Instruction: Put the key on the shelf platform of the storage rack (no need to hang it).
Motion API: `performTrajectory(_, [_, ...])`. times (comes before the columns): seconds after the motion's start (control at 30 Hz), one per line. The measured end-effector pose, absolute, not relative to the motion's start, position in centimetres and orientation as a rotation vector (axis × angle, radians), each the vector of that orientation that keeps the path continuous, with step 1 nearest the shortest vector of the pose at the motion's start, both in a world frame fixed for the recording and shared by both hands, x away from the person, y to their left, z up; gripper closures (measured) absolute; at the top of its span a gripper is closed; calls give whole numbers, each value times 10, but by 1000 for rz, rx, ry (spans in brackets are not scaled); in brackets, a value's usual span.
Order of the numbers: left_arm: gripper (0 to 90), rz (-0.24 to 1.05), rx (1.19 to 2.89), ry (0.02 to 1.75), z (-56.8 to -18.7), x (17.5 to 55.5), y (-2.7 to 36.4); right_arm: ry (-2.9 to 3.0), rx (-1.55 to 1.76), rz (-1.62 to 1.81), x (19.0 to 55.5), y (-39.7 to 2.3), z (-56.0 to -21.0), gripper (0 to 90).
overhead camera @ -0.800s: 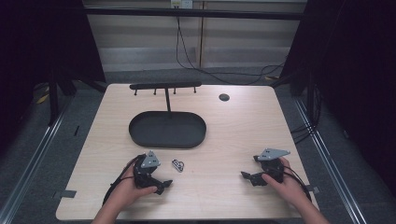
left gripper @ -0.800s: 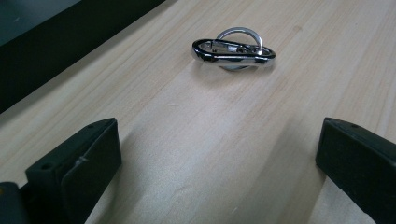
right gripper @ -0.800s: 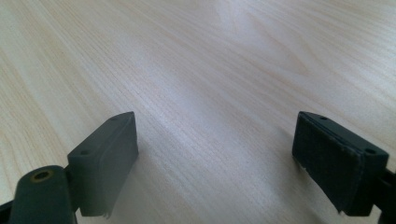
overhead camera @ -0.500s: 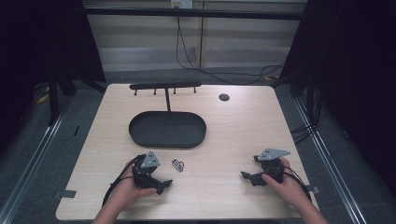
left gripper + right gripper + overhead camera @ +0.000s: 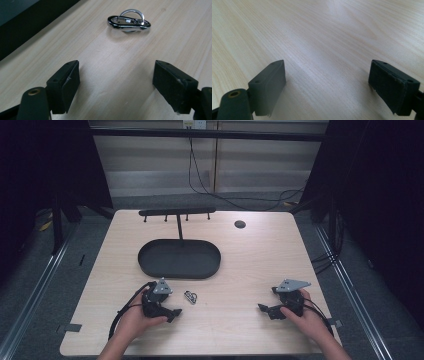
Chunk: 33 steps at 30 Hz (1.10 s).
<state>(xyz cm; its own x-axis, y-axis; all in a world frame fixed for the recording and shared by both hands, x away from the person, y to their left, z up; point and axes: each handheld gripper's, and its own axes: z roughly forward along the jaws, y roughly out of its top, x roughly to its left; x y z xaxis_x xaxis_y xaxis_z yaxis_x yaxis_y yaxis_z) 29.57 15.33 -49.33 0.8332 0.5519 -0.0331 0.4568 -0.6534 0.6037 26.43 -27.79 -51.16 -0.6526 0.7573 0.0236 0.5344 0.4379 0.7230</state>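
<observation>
Both tools rest on the wooden surface (image 5: 240, 270) with jaws wide: the left tool (image 5: 116, 82) faces a metal carabiner clip (image 5: 129, 21) near it, the right tool (image 5: 328, 83) bare wood.

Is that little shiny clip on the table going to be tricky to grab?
Probably. The carabiner clip looks like polished metal, so likely stiff but slippery. It lies flat, so it may skid rather than roll. Its key ring might swing loose.

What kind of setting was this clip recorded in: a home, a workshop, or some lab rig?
Most likely a lab recording station, not a home. A bare wooden table stands between dark curtains, cables hang down the back wall, and the person holds a left gripper and a right gripper.
</observation>
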Motion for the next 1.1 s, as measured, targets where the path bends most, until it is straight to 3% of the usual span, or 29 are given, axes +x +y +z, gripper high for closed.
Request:
performTrajectory(0.63, [279,65,2483,813,-479,300,136,2389,1110,1037,264,-278,-512,138])
performTrajectory(1.1, [281,60,2531,821,-471,307,121,2386,1115,1037,264,-278,-512,138])
